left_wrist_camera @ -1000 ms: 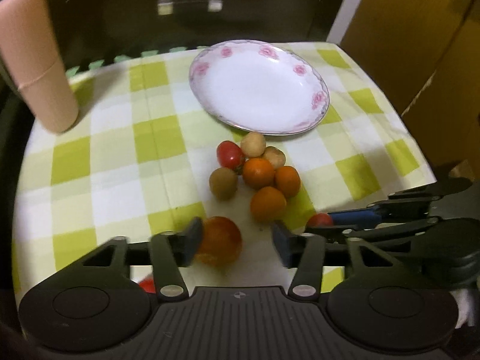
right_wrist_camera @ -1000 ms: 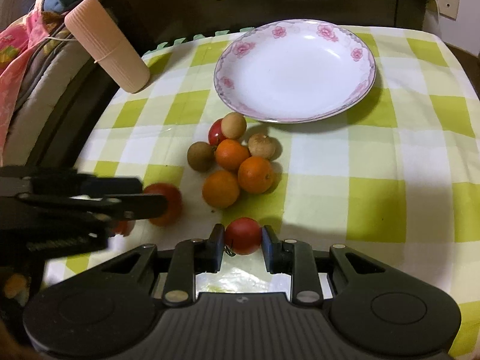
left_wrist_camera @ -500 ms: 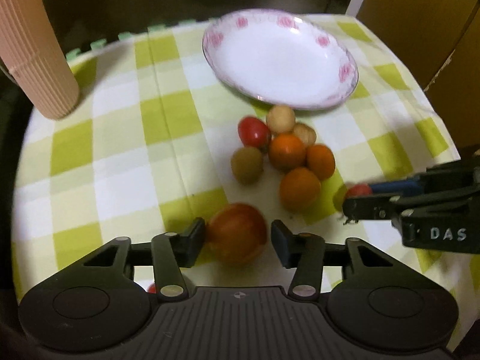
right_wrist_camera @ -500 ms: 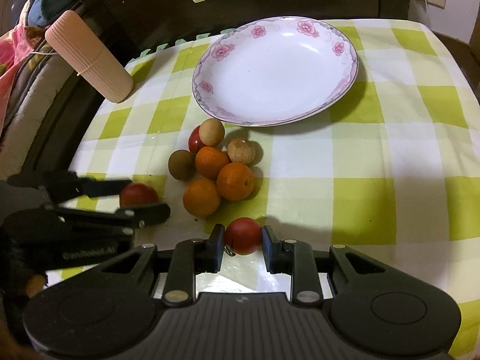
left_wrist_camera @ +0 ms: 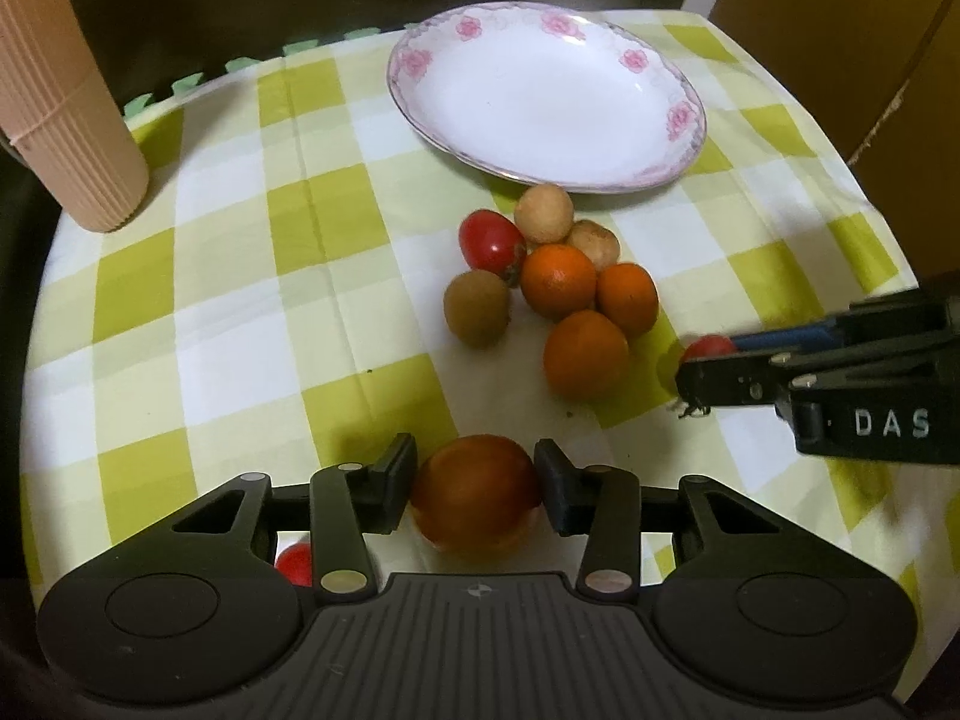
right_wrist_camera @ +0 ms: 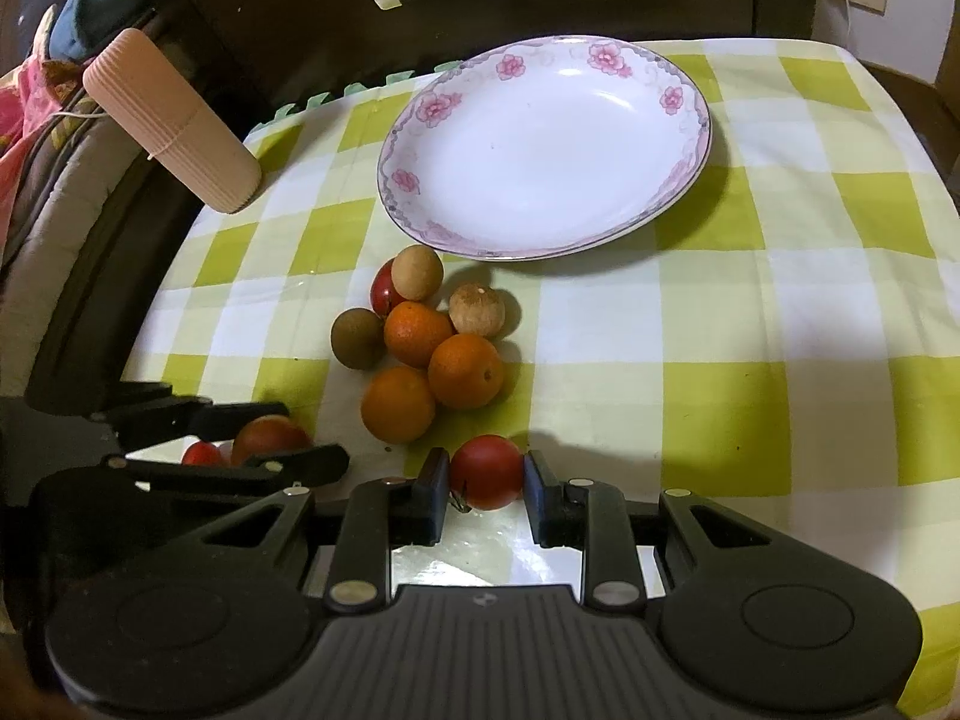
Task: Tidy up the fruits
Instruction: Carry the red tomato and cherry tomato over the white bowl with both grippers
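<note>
Now the left gripper [left_wrist_camera: 475, 485] has just been closing its jaws on a big tomato [left_wrist_camera: 477, 498], and both pads touch its sides. Clamped in the right gripper [right_wrist_camera: 486, 483] sits a small tomato [right_wrist_camera: 485, 471]. On the checked cloth [left_wrist_camera: 228, 276] the pile [left_wrist_camera: 558, 294] of three oranges, a kiwi, a tomato and two tan fruits lies at 12 o'clock from the left gripper, the plate [left_wrist_camera: 684, 120] just beyond it. A ribbed cup [left_wrist_camera: 66, 114] stands at 10 o'clock. Another small tomato [left_wrist_camera: 295, 563] peeks out under the left jaw
</note>
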A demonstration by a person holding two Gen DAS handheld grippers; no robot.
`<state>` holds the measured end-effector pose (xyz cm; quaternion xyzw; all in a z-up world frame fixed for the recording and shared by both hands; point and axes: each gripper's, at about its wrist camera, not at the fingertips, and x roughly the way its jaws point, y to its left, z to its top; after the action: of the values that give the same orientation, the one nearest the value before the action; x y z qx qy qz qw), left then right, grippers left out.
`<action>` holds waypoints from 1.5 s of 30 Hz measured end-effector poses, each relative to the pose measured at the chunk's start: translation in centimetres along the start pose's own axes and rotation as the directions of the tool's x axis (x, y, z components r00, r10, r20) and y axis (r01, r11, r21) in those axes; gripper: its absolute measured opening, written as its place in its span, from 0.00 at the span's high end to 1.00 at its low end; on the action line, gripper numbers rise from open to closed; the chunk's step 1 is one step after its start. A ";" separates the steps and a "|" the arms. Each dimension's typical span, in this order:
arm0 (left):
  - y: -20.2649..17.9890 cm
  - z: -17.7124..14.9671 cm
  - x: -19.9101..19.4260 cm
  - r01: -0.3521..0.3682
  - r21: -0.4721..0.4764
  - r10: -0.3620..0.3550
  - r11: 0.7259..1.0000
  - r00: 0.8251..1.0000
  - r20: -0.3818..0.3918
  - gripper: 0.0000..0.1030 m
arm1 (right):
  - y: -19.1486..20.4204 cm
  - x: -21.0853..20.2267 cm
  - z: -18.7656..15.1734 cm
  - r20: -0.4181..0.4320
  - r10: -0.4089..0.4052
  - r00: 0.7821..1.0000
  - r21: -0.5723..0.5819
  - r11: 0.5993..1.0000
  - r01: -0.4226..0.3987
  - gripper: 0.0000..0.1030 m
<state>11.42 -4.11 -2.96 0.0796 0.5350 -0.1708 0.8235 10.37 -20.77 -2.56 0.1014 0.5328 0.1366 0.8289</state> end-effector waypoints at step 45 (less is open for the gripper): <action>0.1 1.6 -1.7 0.025 -0.090 -0.013 0.996 0.991 0.133 0.51 | -0.7 -1.4 1.0 0.076 -0.003 0.997 0.038 0.999 0.000 0.75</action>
<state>12.22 -4.20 -0.75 0.0253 0.4873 -0.1591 0.8583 10.87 -21.93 -1.20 0.1217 0.5035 0.1221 0.8466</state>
